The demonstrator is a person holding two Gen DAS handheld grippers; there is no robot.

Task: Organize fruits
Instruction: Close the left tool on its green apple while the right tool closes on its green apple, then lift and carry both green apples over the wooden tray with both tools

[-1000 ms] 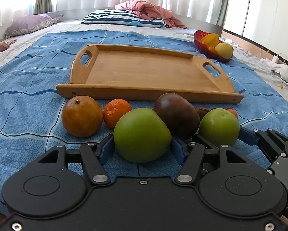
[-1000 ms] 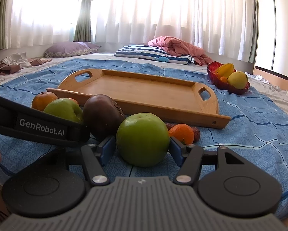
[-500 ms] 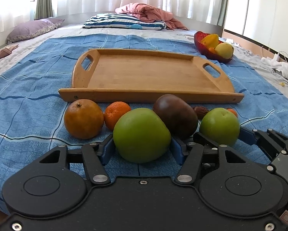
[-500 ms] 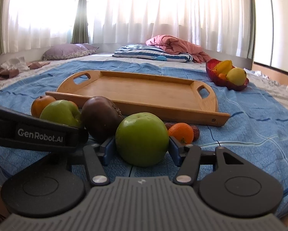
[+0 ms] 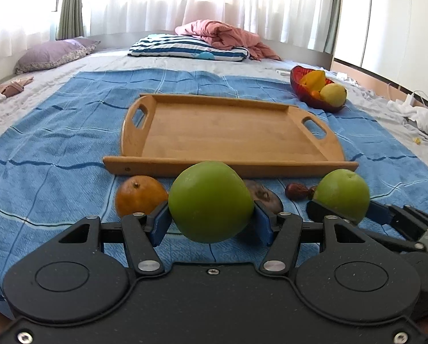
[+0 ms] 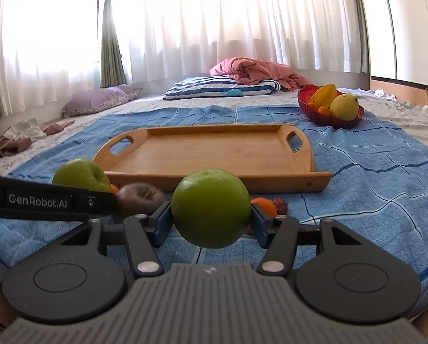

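My left gripper (image 5: pixel 210 220) is shut on a green apple (image 5: pixel 210 200) and holds it above the blue blanket. My right gripper (image 6: pixel 210 222) is shut on a second green apple (image 6: pixel 211 207), also lifted; it shows at the right of the left wrist view (image 5: pixel 341 193). The empty wooden tray (image 5: pixel 231 166) lies just beyond both. On the blanket remain an orange (image 5: pixel 139 196), a dark purple fruit (image 6: pixel 139 197), a small tangerine (image 6: pixel 262 205) and a brown date (image 5: pixel 297 191).
A red bowl (image 6: pixel 328 117) with yellow fruit stands at the tray's far right. Pillows and a pink quilt (image 6: pixel 251 70) lie at the back by the curtains. Clothes lie on the left (image 6: pixel 10 140). Blue blanket (image 5: pixel 56 132) surrounds the tray.
Both grippers have risen, each lifting its green apple off the blanket. The fruits left on the blanket now sit lower and partly hidden behind the apples.
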